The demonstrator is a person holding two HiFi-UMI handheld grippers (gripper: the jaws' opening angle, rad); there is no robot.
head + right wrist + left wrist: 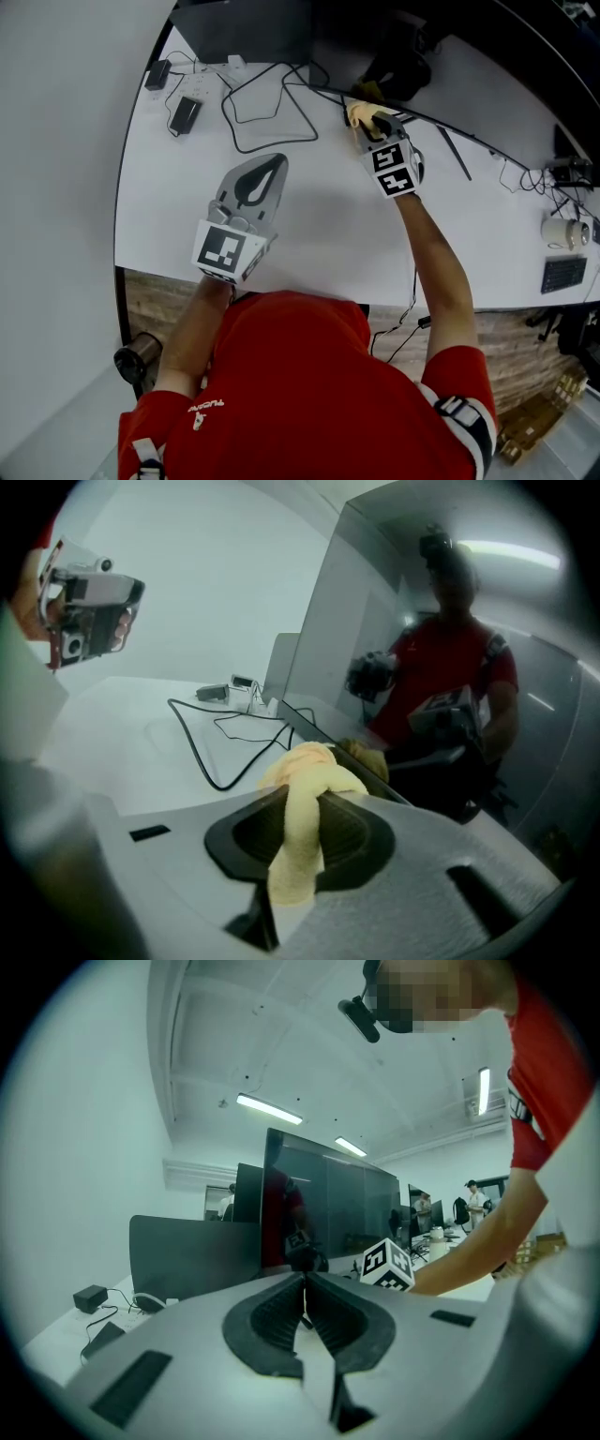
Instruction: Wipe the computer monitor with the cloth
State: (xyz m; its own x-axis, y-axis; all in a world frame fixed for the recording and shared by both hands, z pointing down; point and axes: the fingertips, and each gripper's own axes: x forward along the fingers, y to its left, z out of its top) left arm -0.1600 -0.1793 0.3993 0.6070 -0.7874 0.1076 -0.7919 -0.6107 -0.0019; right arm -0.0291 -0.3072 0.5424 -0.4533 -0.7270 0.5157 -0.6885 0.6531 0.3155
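Your cloth (302, 761), a yellow wad, is clamped in your right gripper (309, 803). Its jaws are squeezed almost together, with only the cloth's thickness between them. One bunch bulges out past the tips and a tail hangs back through the gap. The bunched end sits at the bottom edge of the monitor (422, 621), touching the glass or just short of it; the right gripper view doesn't settle which. In the head view the cloth (360, 112) shows as a small yellow knot at the tips of that gripper (370, 120), low against the dark screen.

The glass mirrors you and both grippers, and no streaks, smears or damp patches show on it. So you can't read from the surface how much has been wiped. As I judge it, you are working the lowest strip near the stand, and the tall area above hasn't been shown to be covered.

Your left gripper (272, 167) hangs over the bare desk (328, 234), well apart from the monitor. Its jaws are pressed fully together with nothing between them (303, 1283), so it plays no part in the wipe for now.

Loose cables (272, 103) loop across the desk between the two grippers, close to the screen's foot. Mind them if you sweep the cloth sideways.
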